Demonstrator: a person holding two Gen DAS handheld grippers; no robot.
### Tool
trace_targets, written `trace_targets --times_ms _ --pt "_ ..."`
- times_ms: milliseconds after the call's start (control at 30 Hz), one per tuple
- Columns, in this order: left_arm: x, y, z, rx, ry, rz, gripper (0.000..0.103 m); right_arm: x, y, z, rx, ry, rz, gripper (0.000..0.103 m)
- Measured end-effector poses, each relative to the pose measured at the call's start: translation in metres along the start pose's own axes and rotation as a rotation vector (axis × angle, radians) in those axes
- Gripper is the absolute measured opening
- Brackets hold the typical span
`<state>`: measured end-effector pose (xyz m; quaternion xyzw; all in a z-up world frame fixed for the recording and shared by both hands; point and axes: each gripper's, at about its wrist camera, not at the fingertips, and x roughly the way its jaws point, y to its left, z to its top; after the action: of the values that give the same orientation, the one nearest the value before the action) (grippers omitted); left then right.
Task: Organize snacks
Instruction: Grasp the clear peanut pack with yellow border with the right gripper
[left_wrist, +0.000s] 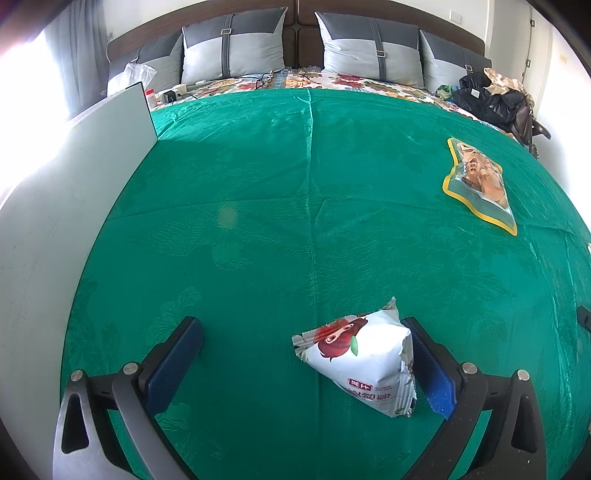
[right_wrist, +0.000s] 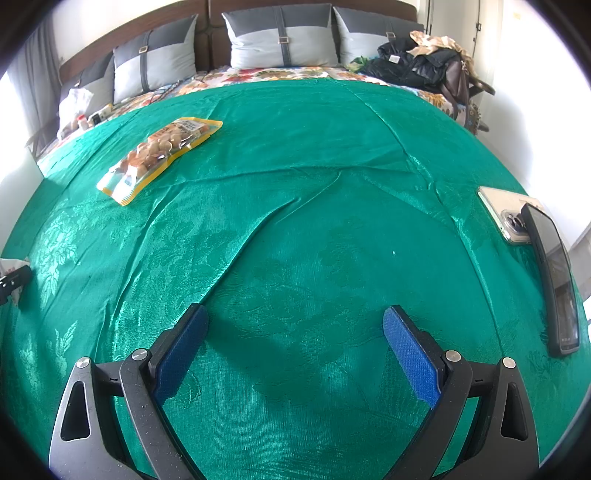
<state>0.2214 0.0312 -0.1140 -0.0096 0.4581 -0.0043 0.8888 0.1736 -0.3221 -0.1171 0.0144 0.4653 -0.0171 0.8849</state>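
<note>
A green cloth (left_wrist: 258, 206) covers the bed, and at two o'clock in the left wrist view lies a yellow-edged snack bag (left_wrist: 480, 181). The left gripper (left_wrist: 303, 334) stands wide open, a white snack packet (left_wrist: 364, 356) lying against its right pad. The right gripper (right_wrist: 295, 321) gapes empty over bare cloth.

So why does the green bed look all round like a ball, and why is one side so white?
Left wrist view: the fisheye lens bends the flat green cover into a dome, and window glare washes out the left edge. Right wrist view: same bulge, with bright shine on the cloth's folds.
</note>
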Motion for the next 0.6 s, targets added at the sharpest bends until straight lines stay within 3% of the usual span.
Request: trace_targets --times_ms 100,200,300,400,600 --pt "0.0 0.0 0.0 0.0 0.0 0.001 0.103 0.002 0.002 0.003 -0.004 0.014 0.0 0.097" --pt "0.0 0.001 0.0 0.0 0.0 0.001 0.103 0.007 0.007 0.03 -0.009 0.084 0.013 0.094" --pt "0.0 0.001 0.0 0.0 0.0 0.001 0.103 0.007 0.02 0.073 0.084 0.055 0.122 0.095" --pt "0.0 0.001 0.0 0.0 0.0 0.001 0.103 0.031 0.039 0.121 0.23 0.105 0.242 0.095" --pt "0.0 0.0 0.0 0.0 0.0 0.001 0.103 0.099 0.094 0.171 0.34 0.253 0.279 0.095"
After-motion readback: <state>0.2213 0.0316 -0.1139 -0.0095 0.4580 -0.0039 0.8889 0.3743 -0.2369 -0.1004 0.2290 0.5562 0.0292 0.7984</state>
